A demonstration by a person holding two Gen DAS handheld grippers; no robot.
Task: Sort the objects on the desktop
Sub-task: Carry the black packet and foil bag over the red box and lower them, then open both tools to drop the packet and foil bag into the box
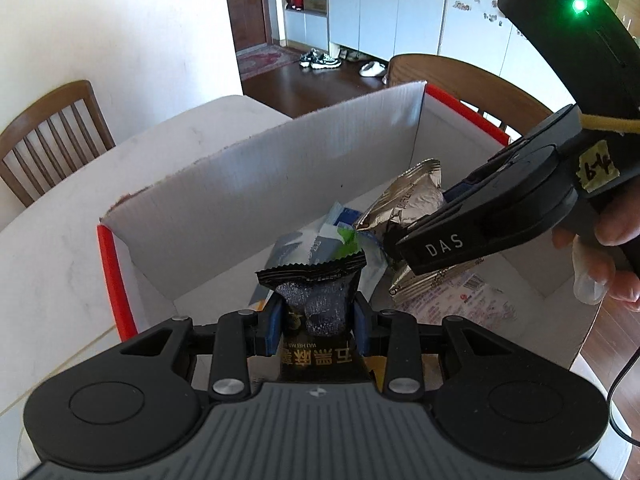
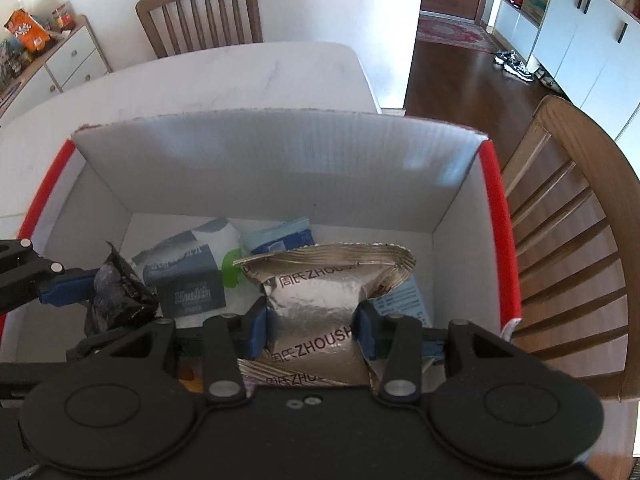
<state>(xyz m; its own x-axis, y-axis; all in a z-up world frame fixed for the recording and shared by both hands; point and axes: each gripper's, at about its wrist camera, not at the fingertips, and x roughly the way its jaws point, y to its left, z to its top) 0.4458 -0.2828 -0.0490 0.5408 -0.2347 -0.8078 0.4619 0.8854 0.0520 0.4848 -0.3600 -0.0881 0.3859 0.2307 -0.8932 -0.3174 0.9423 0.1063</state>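
While hanging over the open cardboard box [image 2: 280,168], left gripper [image 1: 318,320] clamped tight on a black snack packet [image 1: 316,292], blue pads pressing both sides, crimped top edge sticking up past the fingertips. Right gripper [image 2: 312,330] pinching a silver foil packet [image 2: 320,280] the same way, printed ZHOUSHI, top seam flared wide above the pads. Both packets held up inside the box walls, just beside each other, black one to the left.

Underneath, pretty cluttered: a grey-blue pouch [image 2: 188,280], a blue-and-white packet [image 2: 280,236], something bright green [image 2: 230,268] poking up between them, plus a pale blue printed sheet [image 2: 400,300] at the right. Can't tell whether the held packets touch that pile.

Tall back flap rising right ahead of both tools, red trim [image 2: 496,216] along the side edges. Box sitting on a white table [image 2: 240,76], wooden chair [image 2: 200,12] at the far end, another chair [image 2: 568,216] close on the right.
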